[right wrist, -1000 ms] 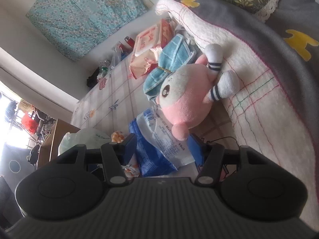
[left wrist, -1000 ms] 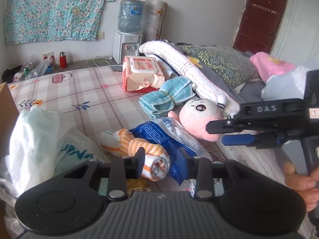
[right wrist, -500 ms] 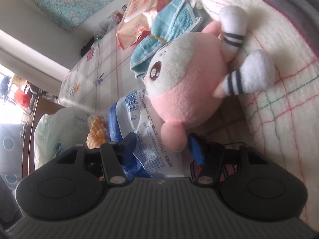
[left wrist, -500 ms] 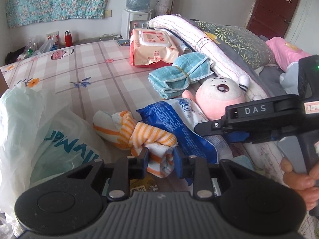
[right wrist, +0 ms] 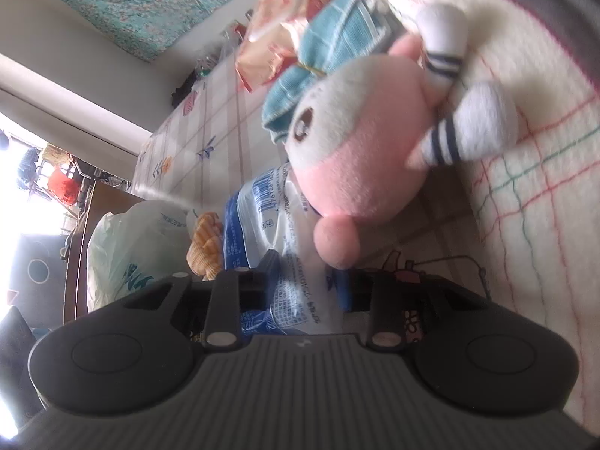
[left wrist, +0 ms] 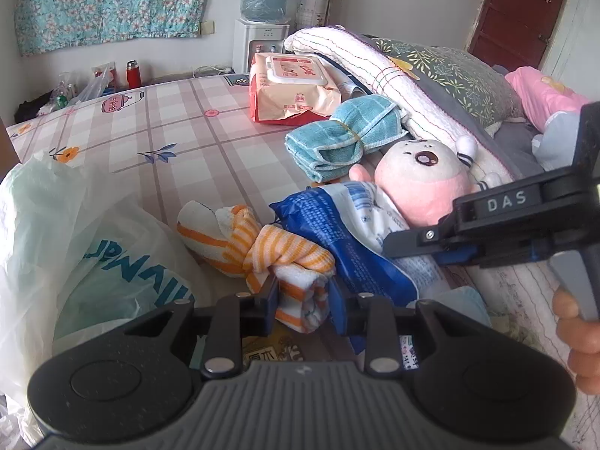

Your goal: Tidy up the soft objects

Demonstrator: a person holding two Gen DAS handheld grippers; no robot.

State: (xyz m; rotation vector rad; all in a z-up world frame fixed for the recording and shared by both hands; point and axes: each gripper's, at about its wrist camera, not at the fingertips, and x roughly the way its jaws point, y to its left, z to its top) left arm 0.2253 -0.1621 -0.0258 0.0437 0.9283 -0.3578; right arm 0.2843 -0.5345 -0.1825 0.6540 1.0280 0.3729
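Just left of the left gripper [left wrist: 303, 300], the way is blocked by a big plastic bag [left wrist: 75, 247]. Ahead of it, bare checked sheet [left wrist: 180, 138] is left open. Beyond the right gripper [right wrist: 307, 285], the path is filled by a pink plush toy [right wrist: 360, 150] and a white blanket [right wrist: 532, 202].

We see an orange-and-white striped terry cloth [left wrist: 285, 258], a glossy, crinkled blue-and-white plastic packet [left wrist: 348, 232], a fuzzy pink-and-white plush toy [left wrist: 423, 180], a thin translucent white plastic bag [left wrist: 75, 232] and matt black ribbed plastic gripper housing [left wrist: 300, 405].
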